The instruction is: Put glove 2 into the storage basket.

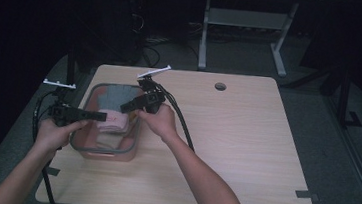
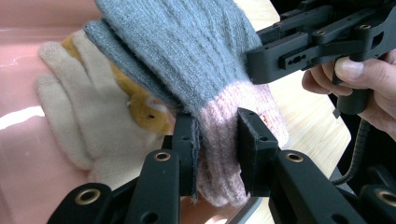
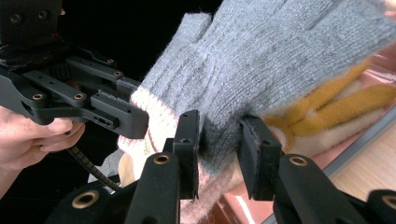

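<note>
A knitted glove [image 1: 113, 97], grey with a pink cuff, is held over a pink basin [image 1: 104, 151] with a grey rim at the table's left. My left gripper [image 1: 98, 116] is shut on the pink cuff [image 2: 219, 140], coming in from the left. My right gripper [image 1: 127, 107] is shut on the grey part [image 3: 219, 126] of the same glove, coming in from the right. In the left gripper view the right gripper [image 2: 299, 46] is at the upper right. The left gripper [image 3: 100, 105] is at the left of the right gripper view. Under the grey glove a cream and yellow glove [image 2: 70, 116] lies in the basin.
The basin's grey rim [image 3: 359, 140] is close below the jaws. The wooden table [image 1: 236, 137] has a round hole [image 1: 220, 86] near its far edge. Cables trail from both grippers. A desk frame [image 1: 247, 23] stands beyond the table.
</note>
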Demonstrator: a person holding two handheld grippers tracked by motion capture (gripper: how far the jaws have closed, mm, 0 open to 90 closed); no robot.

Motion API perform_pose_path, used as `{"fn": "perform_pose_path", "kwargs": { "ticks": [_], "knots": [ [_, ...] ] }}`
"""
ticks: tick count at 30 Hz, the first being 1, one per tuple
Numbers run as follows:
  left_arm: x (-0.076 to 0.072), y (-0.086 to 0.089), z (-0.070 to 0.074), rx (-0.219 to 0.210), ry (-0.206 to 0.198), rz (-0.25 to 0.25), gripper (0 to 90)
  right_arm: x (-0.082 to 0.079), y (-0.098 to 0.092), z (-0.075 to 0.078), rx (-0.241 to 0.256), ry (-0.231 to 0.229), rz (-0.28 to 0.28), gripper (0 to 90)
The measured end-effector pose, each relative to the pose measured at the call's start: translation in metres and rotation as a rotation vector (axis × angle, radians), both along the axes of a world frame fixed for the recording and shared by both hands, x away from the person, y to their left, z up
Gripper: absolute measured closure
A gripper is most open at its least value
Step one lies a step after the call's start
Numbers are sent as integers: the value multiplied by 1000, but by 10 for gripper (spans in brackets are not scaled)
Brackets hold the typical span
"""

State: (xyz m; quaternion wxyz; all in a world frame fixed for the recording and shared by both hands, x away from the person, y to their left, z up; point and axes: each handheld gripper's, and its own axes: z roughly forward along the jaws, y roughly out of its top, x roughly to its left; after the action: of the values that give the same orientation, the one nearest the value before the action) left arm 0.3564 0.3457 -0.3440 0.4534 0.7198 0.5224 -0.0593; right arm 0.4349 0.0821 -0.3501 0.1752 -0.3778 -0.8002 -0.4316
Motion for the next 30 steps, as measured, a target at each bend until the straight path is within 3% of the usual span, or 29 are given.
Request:
{"fn": "perform_pose_path", "kwargs": {
  "ticks": [2, 3, 6, 16, 24, 25, 30],
  "knots": [
    [0, 0, 1, 12, -2, 1, 712, 0, -1, 1, 4, 4, -1, 683],
    [1, 3, -1, 21, 3, 9, 716, 0, -4, 3, -20, -15, -1, 679],
    [2, 6, -4, 15, 10, 22, 723, 0, -8, 4, -18, -18, -13, 681],
    [14, 3, -28, 85, 69, 18, 727, -1, -36, 4, -19, -30, -53, 673],
    [19, 1, -37, 164, 120, 39, 706, -2, -58, 8, -25, -49, -72, 657],
    [21, -1, -38, 211, 130, 40, 700, -3, -61, 8, -39, -52, -72, 648],
    [22, -3, -38, 269, 134, 40, 647, -4, -71, 8, -58, -58, -82, 641]
  ]
}}
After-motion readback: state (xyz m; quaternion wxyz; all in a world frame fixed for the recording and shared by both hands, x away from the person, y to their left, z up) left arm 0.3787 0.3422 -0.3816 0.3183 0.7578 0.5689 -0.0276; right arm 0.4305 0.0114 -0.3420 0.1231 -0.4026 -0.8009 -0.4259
